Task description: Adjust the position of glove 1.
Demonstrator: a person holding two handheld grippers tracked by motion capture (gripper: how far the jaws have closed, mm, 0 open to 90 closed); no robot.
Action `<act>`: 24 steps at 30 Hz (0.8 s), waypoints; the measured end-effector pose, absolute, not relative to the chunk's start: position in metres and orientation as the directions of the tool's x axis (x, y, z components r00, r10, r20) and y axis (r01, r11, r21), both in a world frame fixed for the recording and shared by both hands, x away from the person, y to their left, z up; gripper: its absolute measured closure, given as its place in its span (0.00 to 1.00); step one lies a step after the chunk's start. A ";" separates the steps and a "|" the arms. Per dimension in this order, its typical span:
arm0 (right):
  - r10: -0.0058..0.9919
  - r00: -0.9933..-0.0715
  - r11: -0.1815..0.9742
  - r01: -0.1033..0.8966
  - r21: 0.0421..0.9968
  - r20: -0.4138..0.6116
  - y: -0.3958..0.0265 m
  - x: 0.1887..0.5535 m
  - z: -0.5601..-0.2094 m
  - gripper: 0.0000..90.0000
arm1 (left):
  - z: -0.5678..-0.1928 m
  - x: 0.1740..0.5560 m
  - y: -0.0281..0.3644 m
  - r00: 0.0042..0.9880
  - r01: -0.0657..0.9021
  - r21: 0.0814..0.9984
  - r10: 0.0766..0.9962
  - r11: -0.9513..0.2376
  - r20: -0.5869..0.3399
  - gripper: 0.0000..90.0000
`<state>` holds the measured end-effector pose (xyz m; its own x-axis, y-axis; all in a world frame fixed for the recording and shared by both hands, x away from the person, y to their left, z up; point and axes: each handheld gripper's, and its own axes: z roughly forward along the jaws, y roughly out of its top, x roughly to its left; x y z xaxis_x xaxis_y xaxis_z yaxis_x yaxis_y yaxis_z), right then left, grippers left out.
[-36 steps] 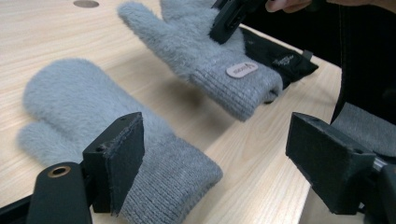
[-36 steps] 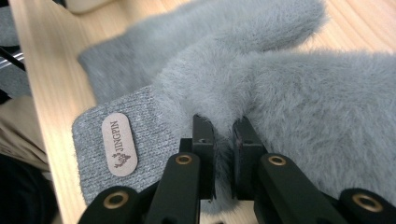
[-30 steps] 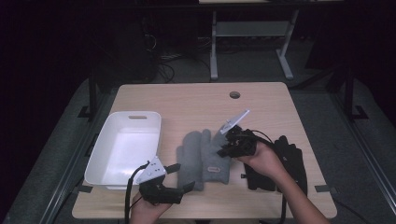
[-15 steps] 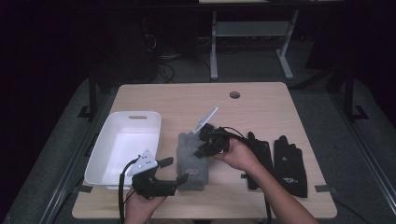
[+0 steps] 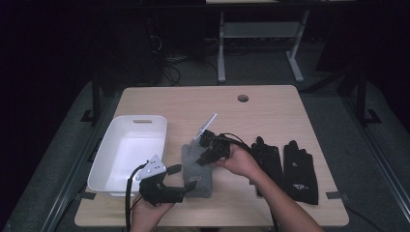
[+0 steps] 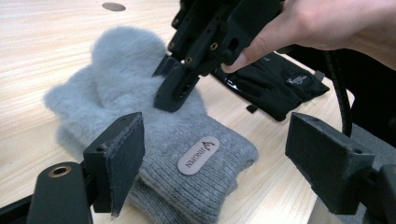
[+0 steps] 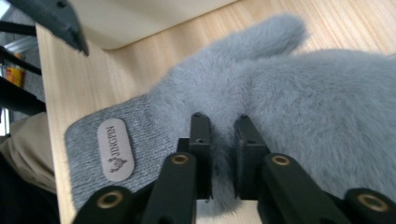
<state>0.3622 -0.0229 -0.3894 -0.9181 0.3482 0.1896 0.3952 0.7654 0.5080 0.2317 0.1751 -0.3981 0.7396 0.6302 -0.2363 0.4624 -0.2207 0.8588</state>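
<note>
Grey mitten flat on the table, between white bin and black gloves. Right gripper nearly closed, just been opening a bit, pinching a tuft of mitten fluff. Left gripper wide open, holding nothing, near the cuff.

On the worktop the bin lies at left, the mittens stacked just right of it, the pair of gloves farther right, side by side, with the round hole behind them.
</note>
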 end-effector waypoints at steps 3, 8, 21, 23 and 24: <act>0.368 -0.906 0.740 0.423 0.523 0.211 -0.027 0.367 -0.394 0.78 | -0.401 0.233 0.173 0.740 0.468 0.852 0.631 -0.235 -0.233 0.22; 0.411 -0.884 0.694 0.462 0.552 0.223 -0.036 0.370 -0.392 0.58 | -0.404 0.233 0.170 0.743 0.472 0.846 0.628 -0.247 -0.231 0.22; 0.550 -0.798 0.585 0.579 0.568 0.247 -0.079 0.381 -0.394 0.40 | -0.407 0.234 0.166 0.739 0.478 0.841 0.634 -0.255 -0.228 0.23; 0.562 -0.784 0.571 0.598 0.563 0.263 -0.081 0.385 -0.397 0.38 | -0.408 0.234 0.166 0.739 0.480 0.839 0.634 -0.257 -0.229 0.23; 0.570 -0.776 0.563 0.608 0.560 0.270 -0.082 0.387 -0.398 0.36 | -0.408 0.234 0.166 0.739 0.481 0.838 0.634 -0.257 -0.230 0.23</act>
<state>0.3872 -0.0823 -0.3984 -0.7760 0.5699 0.2704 0.6083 0.5626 0.5598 0.2342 0.1656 -0.4079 0.7388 0.6336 -0.2298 0.4809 -0.2566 0.8384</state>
